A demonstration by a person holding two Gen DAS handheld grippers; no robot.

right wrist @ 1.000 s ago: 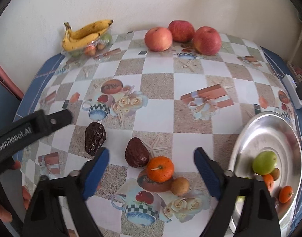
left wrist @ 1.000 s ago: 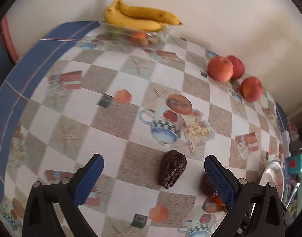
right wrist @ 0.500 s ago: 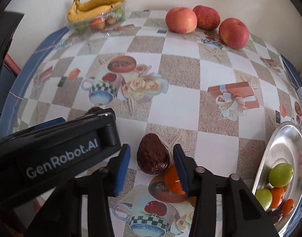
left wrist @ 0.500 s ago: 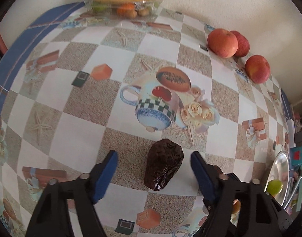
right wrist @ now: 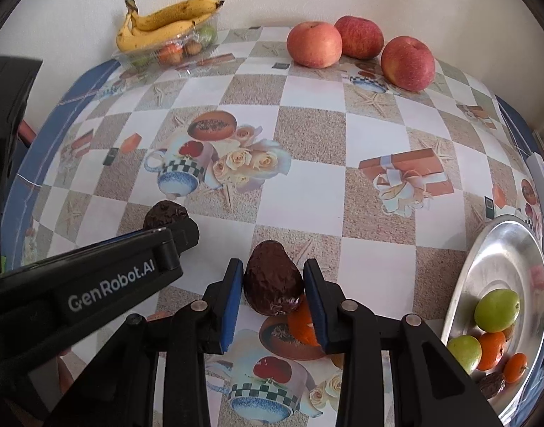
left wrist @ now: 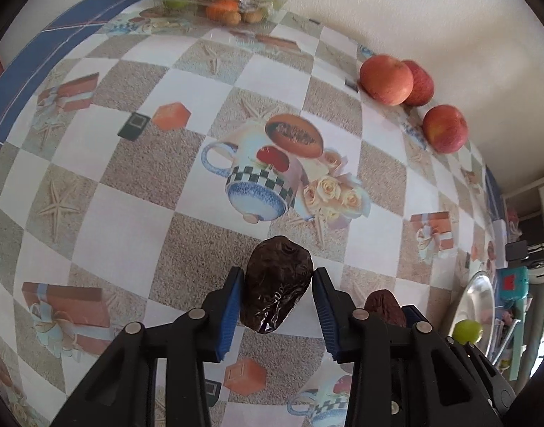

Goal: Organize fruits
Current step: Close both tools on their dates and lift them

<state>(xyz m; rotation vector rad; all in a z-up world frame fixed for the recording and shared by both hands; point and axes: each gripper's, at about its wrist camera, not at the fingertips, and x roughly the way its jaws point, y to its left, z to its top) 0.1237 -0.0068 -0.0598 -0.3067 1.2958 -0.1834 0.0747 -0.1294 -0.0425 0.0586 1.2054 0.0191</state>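
Fruits are lying spread over the bench, which is wearing a checkered oilcloth printed with teapots, roses, gift boxes and starfish, with a blue border and a plain pale wall behind. Two dark wrinkled dates are being gripped, one per tool: the left tool, whose jaws have just been closing, is clenching the blacker date between its blue pads, and the right tool, also just closing, is clenching the browner date; both dates seem to be resting on the oilcloth. Three red apples are sitting in a row by the wall. Two bananas are lying on top of a clear plastic tray holding several small fruits too blurred to count. A steel plate at the right edge is holding two green fruits, about three small oranges and one dark date, its lower part being cut off. One orange is sitting half hidden behind the right tool's pad. The left tool's black body is covering most of the blacker date in the right wrist view.
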